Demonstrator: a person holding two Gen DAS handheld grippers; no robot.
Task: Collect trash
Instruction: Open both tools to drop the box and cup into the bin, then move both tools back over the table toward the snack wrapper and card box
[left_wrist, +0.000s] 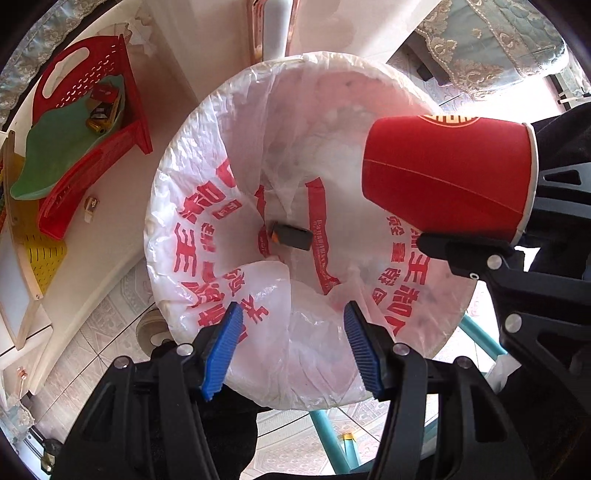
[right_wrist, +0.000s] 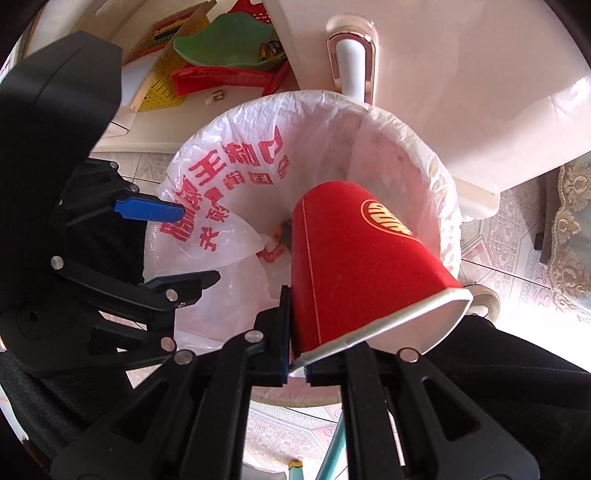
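A bin lined with a white plastic bag (left_wrist: 192, 236) printed in red fills the left wrist view, and a small dark object (left_wrist: 291, 238) lies at the bottom. My left gripper (left_wrist: 293, 332) hangs open over the near rim, its blue pads (left_wrist: 225, 347) wide apart with nothing between them. My right gripper (right_wrist: 295, 354) is shut on the rim of a red paper cup (right_wrist: 362, 266), which tilts base-first over the bag (right_wrist: 221, 166). From the left wrist the cup (left_wrist: 443, 173) and right gripper (left_wrist: 480, 247) sit over the bin's right side. The left gripper (right_wrist: 192, 243) shows at the left.
A red basket (left_wrist: 92, 74) with a green tray (left_wrist: 55, 158) and small packets stands on the white surface at upper left, beside a yellow perforated board (left_wrist: 44, 258). A white post (left_wrist: 275, 26) rises behind the bin. Teal metal legs (left_wrist: 328, 435) cross the tiled floor below.
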